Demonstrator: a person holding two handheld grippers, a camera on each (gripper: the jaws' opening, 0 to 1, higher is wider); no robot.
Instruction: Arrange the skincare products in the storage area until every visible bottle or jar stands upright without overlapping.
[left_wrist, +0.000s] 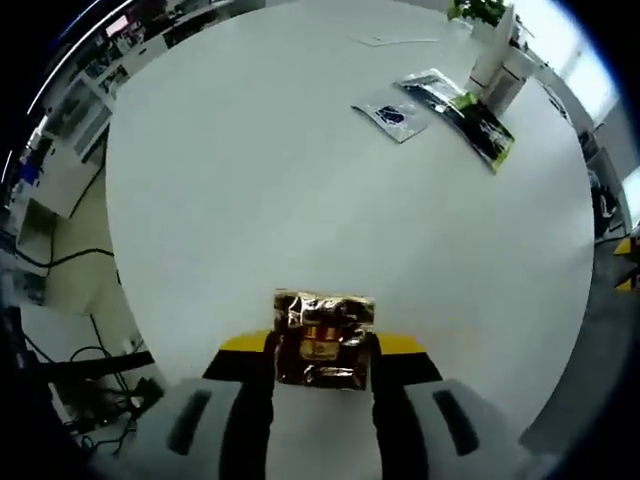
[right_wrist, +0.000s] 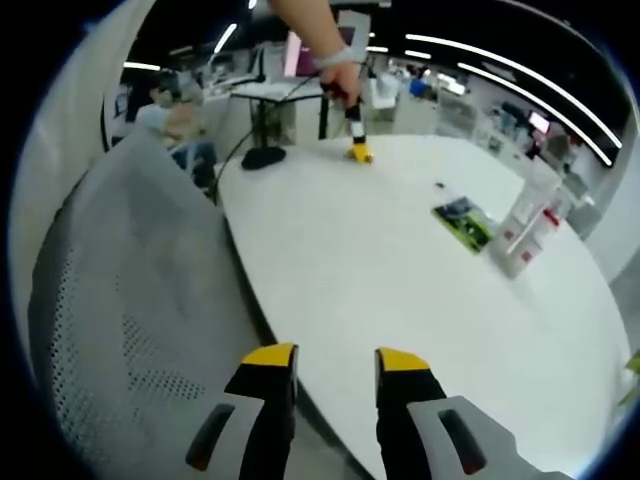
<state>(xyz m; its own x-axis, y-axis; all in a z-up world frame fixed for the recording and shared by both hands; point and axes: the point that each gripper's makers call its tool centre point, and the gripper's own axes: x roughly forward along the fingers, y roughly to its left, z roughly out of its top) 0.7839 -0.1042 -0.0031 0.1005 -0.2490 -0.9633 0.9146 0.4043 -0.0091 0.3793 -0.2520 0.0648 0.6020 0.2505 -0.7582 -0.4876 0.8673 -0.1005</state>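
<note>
The left claw is closed on a small, crinkled gold-foil packet with a red-and-yellow label, pinched between its yellow-tipped jaws just above the round white counter. The packet looks light and soft; its foil is wrinkled and shiny, so it is probably slippery and will crumple rather than resist. A hold across its flat middle, as here, seems the safest; an edge grip would likely let it fold or slide out.

Well ahead of the left claw and to its right, two more flat sachets lie on the counter: a silvery one with a dark blue print and, just beside it, a long dark one with a green end. Past them stands a white upright carton. None of these looks like a rigid bottle or jar.

The right claw hangs open and holds nothing, over the near counter edge, with a grey mesh chair back to its left. Far ahead of it, a person's hand holds the other claw down on the counter.
</note>
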